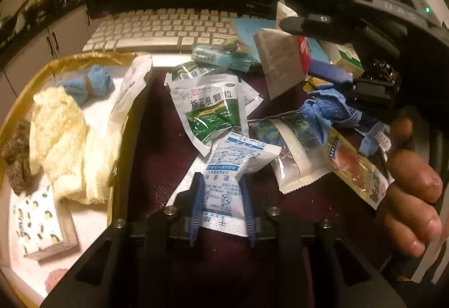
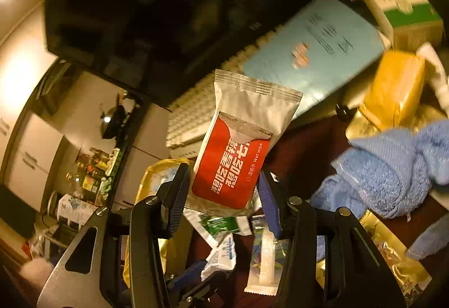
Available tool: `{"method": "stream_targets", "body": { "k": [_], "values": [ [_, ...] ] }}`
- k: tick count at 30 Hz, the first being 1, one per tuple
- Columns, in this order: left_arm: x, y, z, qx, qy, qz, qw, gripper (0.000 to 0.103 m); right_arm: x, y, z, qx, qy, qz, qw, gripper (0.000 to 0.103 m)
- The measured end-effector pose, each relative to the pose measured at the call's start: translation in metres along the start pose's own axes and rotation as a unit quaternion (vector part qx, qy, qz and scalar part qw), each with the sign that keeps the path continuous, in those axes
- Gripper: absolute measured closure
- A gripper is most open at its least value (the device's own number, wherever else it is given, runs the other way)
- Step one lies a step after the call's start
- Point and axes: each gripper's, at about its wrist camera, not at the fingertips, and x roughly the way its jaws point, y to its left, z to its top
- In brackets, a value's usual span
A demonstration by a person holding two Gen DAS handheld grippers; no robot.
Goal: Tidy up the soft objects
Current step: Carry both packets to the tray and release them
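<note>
1. Left tongs [image 1: 221,204] are clamped on a blue-printed white sachet [image 1: 233,167], low over the counter [image 1: 157,145], so it can go straight into the gold tray [image 1: 16,123].
2. Right tongs [image 2: 224,193] pinch a red wet wipe pack [image 2: 238,151], held clear of the clutter.
3. Cream cloth [image 1: 61,139] and tied blue cloth [image 1: 87,83] sit in that tray, so it looks like the drop spot.
4. Loose blue towel [image 1: 328,111] is not yet sorted.

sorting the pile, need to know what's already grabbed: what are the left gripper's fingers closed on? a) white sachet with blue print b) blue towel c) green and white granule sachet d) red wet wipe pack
a: the left gripper has its blue fingers pinched on the white sachet with blue print, while the green and white granule sachet lies free on the dark red table.
</note>
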Motion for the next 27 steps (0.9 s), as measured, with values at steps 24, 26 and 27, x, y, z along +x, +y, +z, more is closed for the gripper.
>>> {"method": "stream_targets", "body": {
  "k": [24,26,27],
  "values": [
    [-0.149,0.141,-0.035,-0.204,-0.124,0.03,0.9708,0.09,0.025,0.12,-0.081,-0.182,0.114,0.12,0.969,0.055],
    [-0.14,0.151,-0.038,-0.217,-0.114,0.041,0.9686,0.09,0.04,0.131,-0.099,-0.2,0.139,0.111,0.964,0.055],
    [-0.136,0.156,-0.041,-0.223,-0.108,0.04,0.9679,0.09,0.046,0.133,-0.106,-0.207,0.147,0.105,0.962,0.055]
  ]
}}
